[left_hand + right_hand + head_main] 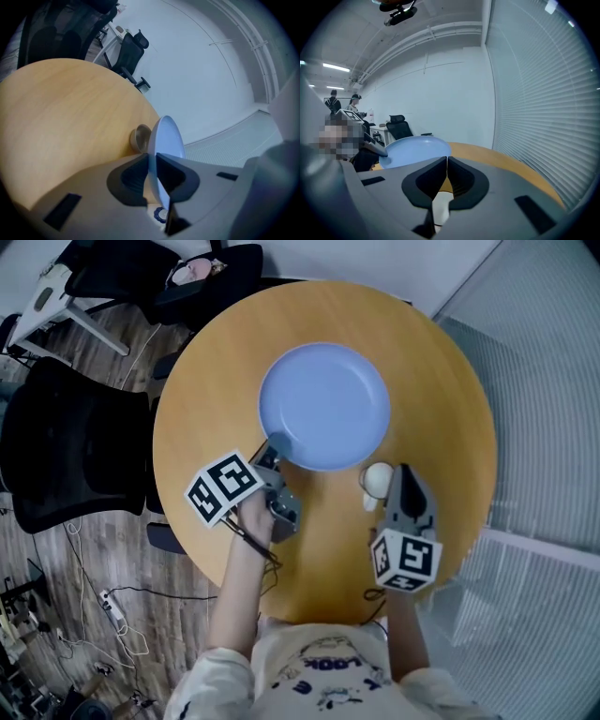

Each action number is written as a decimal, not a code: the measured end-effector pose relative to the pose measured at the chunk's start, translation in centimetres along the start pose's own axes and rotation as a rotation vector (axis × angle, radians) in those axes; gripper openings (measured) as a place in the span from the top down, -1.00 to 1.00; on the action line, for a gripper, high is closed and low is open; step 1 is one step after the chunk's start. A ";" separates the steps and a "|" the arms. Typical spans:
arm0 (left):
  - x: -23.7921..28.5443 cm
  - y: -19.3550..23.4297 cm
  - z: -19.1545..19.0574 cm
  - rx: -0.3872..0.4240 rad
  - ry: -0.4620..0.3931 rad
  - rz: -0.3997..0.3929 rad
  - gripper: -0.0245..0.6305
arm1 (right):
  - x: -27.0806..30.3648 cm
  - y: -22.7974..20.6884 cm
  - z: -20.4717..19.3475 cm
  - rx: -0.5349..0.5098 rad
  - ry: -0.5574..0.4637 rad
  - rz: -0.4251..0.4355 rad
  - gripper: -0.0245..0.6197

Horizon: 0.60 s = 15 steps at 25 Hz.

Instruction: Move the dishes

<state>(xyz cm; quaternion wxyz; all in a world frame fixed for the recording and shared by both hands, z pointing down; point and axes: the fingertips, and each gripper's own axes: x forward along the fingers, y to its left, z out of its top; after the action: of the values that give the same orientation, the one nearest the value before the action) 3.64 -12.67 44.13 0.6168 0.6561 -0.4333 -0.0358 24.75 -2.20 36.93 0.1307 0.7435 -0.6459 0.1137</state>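
Two dishes in hand over the round table [450, 427], so this looks like the carry. The big one first: the plate [323, 404] hangs from a single pinch, the left gripper [270, 457] closed on its near-left rim with the pads narrow on the thin edge. All the plate's weight sits out past that grip, so it will want to droop. Best to move it slowly, hold the wrist steady and the plate close to level, and set the far rim down before letting go. The gripper view shows the rim running deep between the pads, which looks like a fair bite.

Over to the right gripper [398, 474]: jaws pressed fully together, with a pale strip low between them that I read as the wall of the cup [378, 479]. It's a thin hold, so no jerks there, and keep the cup well off the plate's rim, because the two are near each other at the near edge of the table.

The plate itself is pale blue, round, shallow and empty, with a smooth glossy face. It sits over the table's middle, and whether its far rim touches the wood I can't tell. The cup is small, cream and rounded, just beside the right jaws.
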 end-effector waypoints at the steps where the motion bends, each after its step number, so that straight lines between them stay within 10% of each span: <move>1: -0.8 0.5 0.3 -0.007 -0.011 0.004 0.78 | -0.1 0.8 0.1 -0.006 -0.005 0.015 0.90; 15: -10.9 8.2 4.3 -0.134 -0.160 0.068 0.78 | -1.4 11.0 0.3 -0.061 0.003 0.170 0.90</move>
<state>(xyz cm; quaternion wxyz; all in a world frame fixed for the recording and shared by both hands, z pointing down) -9.94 -8.23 44.69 0.6238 0.5931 -0.4999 -0.0960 13.71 -2.44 36.73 0.1442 0.6816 -0.7096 0.1054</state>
